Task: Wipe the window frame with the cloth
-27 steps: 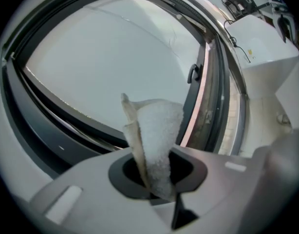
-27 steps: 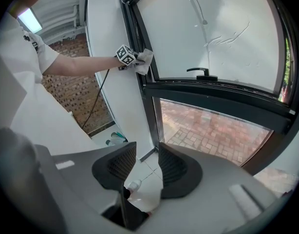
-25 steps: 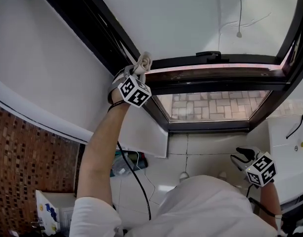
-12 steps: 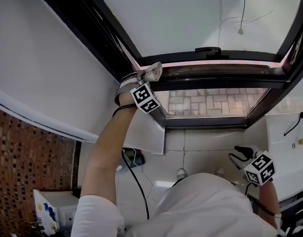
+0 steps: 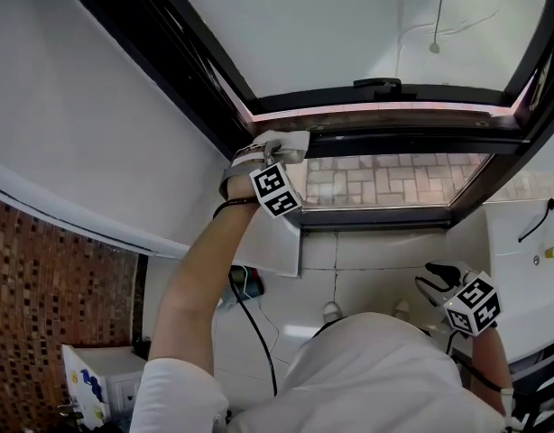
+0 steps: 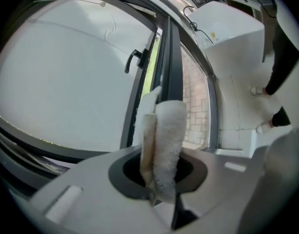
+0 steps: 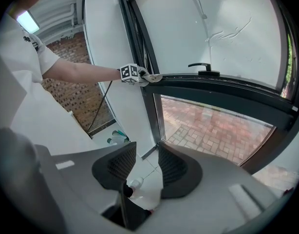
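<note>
Left arm reaches up and forward. The left gripper is clamped on a folded cloth. The cloth is pressed onto the horizontal bar of the window frame, near its left corner. Right arm sits low beside the torso; the right gripper has its jaws apart with nothing between them. Frame is dark, smooth and straight, with a black handle on it. White pane above, brick paving below the bar. White tiled floor, brown brick wall on the left. Cloth is white, fuzzy terry.
</note>
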